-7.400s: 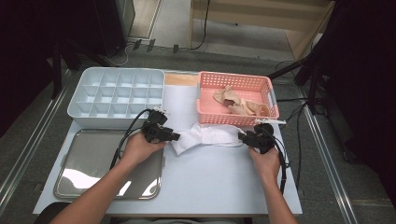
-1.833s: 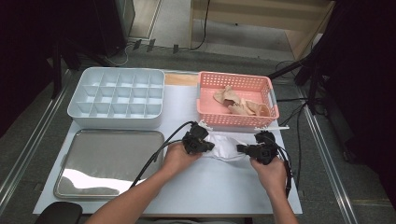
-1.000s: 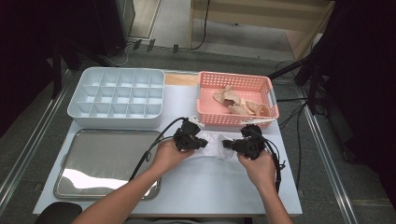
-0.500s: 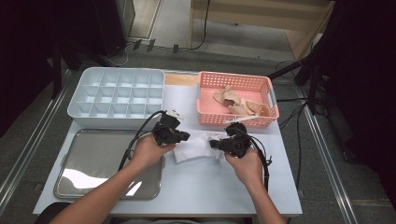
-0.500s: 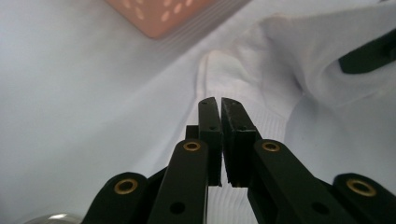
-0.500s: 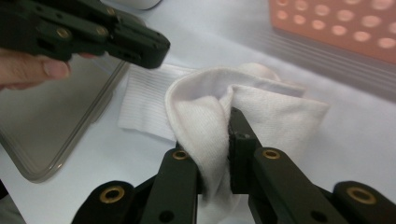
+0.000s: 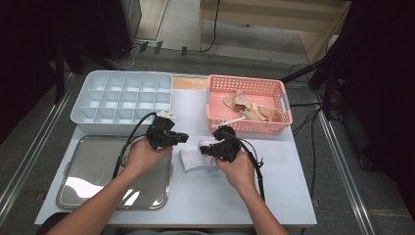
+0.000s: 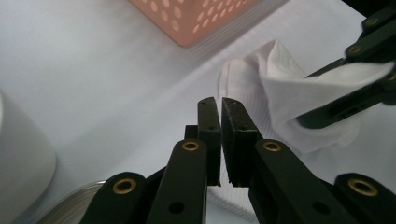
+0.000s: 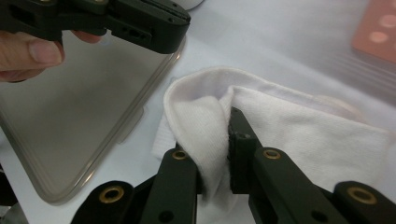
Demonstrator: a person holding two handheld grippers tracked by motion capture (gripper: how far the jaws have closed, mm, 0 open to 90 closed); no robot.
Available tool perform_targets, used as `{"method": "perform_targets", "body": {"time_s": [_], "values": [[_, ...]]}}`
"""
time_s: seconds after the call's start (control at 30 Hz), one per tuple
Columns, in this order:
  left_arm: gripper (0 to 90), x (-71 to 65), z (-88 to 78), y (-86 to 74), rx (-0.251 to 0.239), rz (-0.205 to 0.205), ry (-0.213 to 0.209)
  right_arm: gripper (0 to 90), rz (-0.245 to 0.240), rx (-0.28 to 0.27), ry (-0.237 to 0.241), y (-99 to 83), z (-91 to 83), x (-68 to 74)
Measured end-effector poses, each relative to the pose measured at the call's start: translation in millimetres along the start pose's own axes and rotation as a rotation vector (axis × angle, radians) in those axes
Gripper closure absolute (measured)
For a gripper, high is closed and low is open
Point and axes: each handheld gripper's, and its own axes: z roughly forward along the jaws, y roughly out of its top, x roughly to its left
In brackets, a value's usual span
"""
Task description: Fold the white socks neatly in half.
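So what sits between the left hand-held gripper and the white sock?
Nothing: in the left gripper view, bare table separates the shut left hand-held gripper from the white sock, which the right hand-held gripper pinches.

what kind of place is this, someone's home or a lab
Most likely a lab or recording workspace, not a home: a plain white table bearing a compartment tray and pink basket, loose cables on the floor, and hand-held grippers folding a white sock.

Compartment box (image 7: 121, 100) at upper left, basket (image 7: 248, 104) at upper right with cloths (image 7: 247, 108) inside; tray (image 7: 105, 174) at lower left; folded sock (image 7: 195, 157) at centre, just right of tray.
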Motion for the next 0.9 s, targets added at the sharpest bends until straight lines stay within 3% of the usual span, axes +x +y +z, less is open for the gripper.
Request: {"method": "perform_targets", "body": {"time_s": [0.23, 0.43, 0.57, 0.73, 0.9], "values": [[87.2, 1.7, 0.6, -3.1, 0.001, 0.0, 0.006, 84.0, 0.002, 0.039, -0.023, -2.2, 28.5, -1.2], [87.1, 0.7, 2.5, -4.0, 0.005, 0.003, 0.005, 83.4, 0.012, 0.043, -0.032, -6.5, 41.7, -6.0], [87.0, 0.3, 3.7, -4.5, 0.005, 0.003, 0.004, 80.9, 0.006, 0.038, -0.024, -6.0, 41.7, -6.3], [86.8, 0.4, 4.7, -4.9, 0.009, 0.006, 0.009, 67.0, 0.01, 0.019, 0.012, -4.7, 36.2, -5.0], [86.7, 1.1, 4.1, -4.8, 0.006, 0.005, 0.014, 57.3, -0.026, -0.018, 0.018, -2.1, 23.0, 0.4]]}}
